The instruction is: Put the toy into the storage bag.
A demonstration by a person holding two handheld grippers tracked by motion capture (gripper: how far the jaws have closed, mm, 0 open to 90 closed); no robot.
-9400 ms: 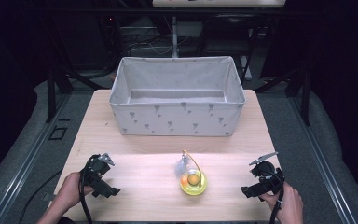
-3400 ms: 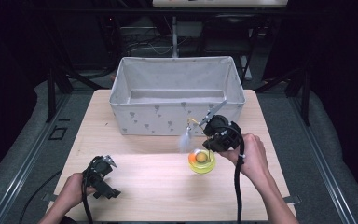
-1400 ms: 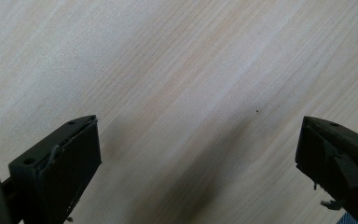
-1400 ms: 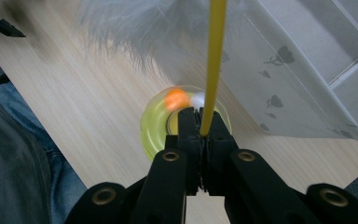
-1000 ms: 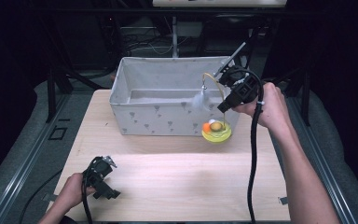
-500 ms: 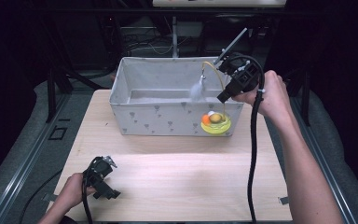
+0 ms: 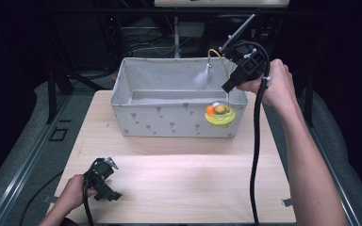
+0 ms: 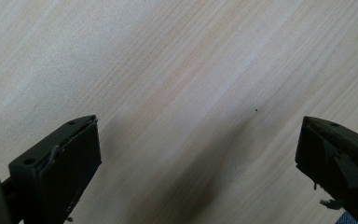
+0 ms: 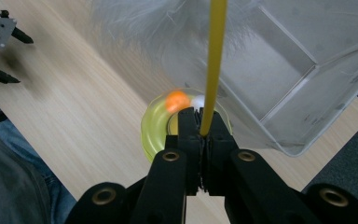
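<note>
Right tongs (image 9: 200,122) are clamped tight on the yellow wand (image 9: 214,60) of the cat toy (image 7: 219,113), which hangs below them at the front right corner of the fabric bin (image 7: 169,123), its yellow ring base in front of the bin's front wall, feather (image 7: 201,79) trailing over the bin. We judge the step as lifting the toy over the rim and into the bin. To do it well we keep the grip firm on the thin wand, raise until the ring base clears the rim, then carry it inward and lower before letting go; the dangling base can swing and catch the wall. Left tongs (image 7: 104,181) rest wide open on the desk (image 7: 184,188), holding nothing, well apart from the bin. Nothing else on the desk blocks the path.
</note>
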